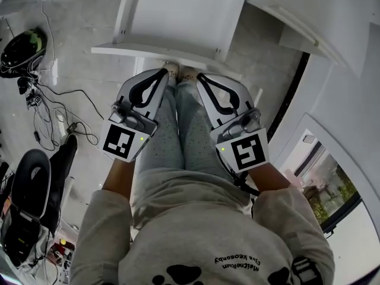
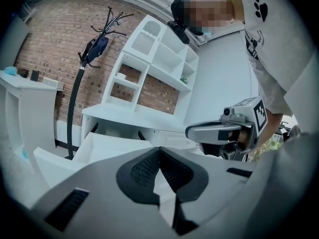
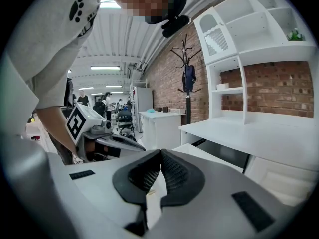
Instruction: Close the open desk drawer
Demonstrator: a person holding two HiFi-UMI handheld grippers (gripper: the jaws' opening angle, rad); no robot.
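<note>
Overhead, the drawer (image 1: 178, 16) stood pulled out just ahead of the left gripper (image 1: 161, 75) and right gripper (image 1: 200, 77). The left gripper view showed jaws together, empty; the right gripper view, likewise. An off-centre shove could skew and jam it

Small print on the sweatshirt (image 1: 205, 233) cannot be read.

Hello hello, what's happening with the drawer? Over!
Left gripper shut, empty. Right gripper shut, empty. Drawer open, just ahead. Nothing seen in the way.
</note>
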